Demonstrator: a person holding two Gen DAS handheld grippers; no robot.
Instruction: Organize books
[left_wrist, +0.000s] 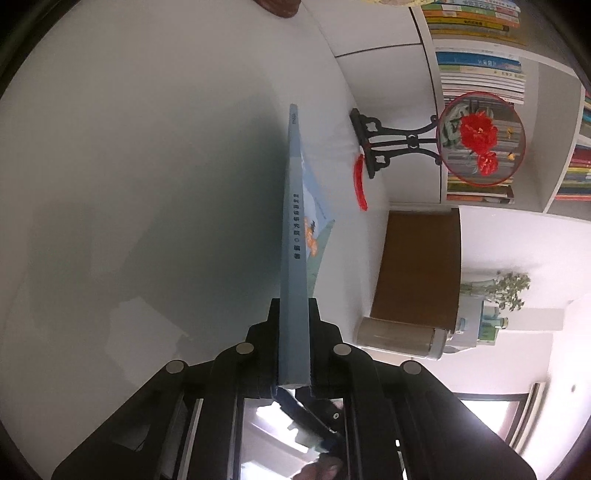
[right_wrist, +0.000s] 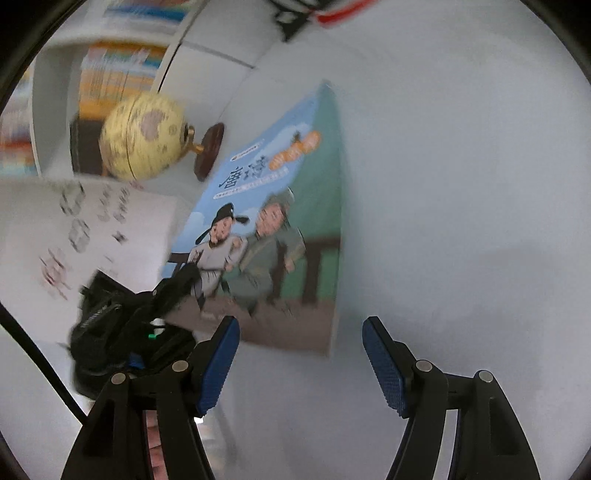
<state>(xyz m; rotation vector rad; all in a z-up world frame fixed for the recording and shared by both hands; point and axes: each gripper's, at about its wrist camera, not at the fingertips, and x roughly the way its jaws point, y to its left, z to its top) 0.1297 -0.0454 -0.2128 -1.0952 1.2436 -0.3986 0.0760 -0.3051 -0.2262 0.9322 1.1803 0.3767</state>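
Note:
A thin blue book with two cartoon figures on its cover (right_wrist: 273, 229) stands on edge over the white table (right_wrist: 461, 184). In the left wrist view I see it spine-on, the blue-grey spine (left_wrist: 293, 236) running away from me. My left gripper (left_wrist: 293, 306) is shut on the book's near end, its black fingers pressed on both faces. From the right wrist it shows as a black gripper (right_wrist: 177, 288) at the cover's lower left corner. My right gripper (right_wrist: 301, 354) is open just short of the book's bottom edge, with nothing between its blue pads (right_wrist: 218, 369).
White shelves with rows of books (left_wrist: 476, 22) stand behind the table. On the table are a round red-flower fan on a black stand (left_wrist: 480, 138), a brown box (left_wrist: 417, 266), a lying cylinder jar (left_wrist: 399, 338), a yellow globe (right_wrist: 142, 140) and a printed white sheet (right_wrist: 81, 229).

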